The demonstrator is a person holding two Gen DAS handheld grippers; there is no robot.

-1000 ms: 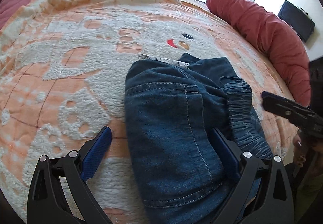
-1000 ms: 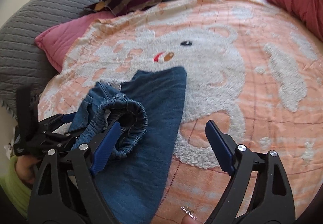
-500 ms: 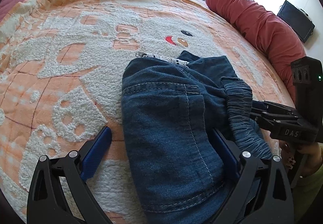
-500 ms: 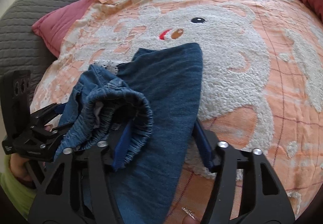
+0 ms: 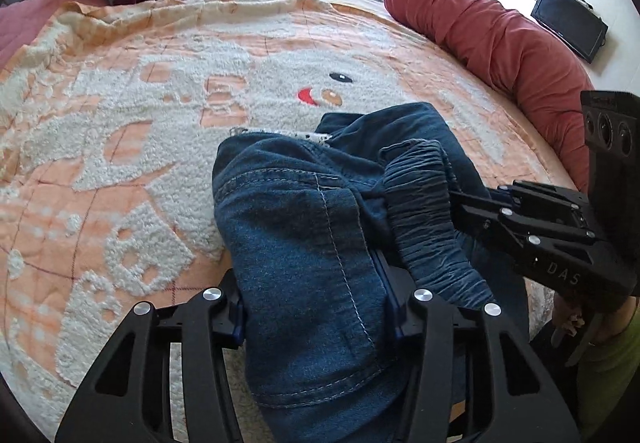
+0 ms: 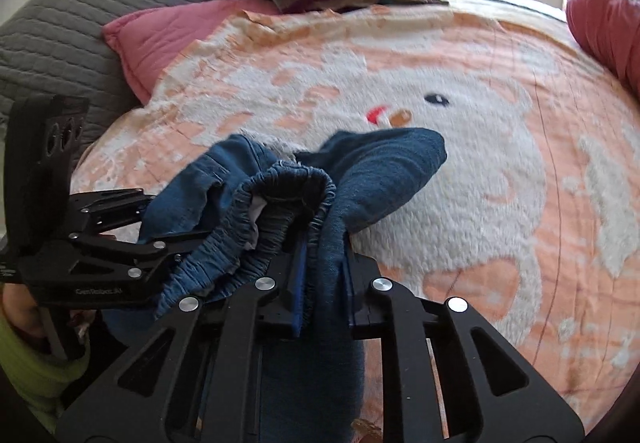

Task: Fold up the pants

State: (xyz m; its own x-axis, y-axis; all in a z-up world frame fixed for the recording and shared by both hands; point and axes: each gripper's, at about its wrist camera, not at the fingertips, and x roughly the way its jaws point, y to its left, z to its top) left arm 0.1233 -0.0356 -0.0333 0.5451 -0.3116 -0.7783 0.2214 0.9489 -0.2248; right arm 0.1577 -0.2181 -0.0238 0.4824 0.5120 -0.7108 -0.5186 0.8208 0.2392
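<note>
While the pants (image 5: 312, 243) lie bunched on the blanket (image 5: 120, 171) | left gripper (image 5: 316, 307): jaws closing around a thick denim fold | right gripper (image 6: 324, 283): clamped tight on the fabric beside the elastic waistband (image 6: 280, 203)

left gripper (image 5: 316, 313): black frame, blue pads, silver screws on the arms | right gripper (image 6: 322, 283): black frame, blue pads, silver screws, white lettering | sleeve (image 6: 28, 363): lime green, behind left gripper
</note>
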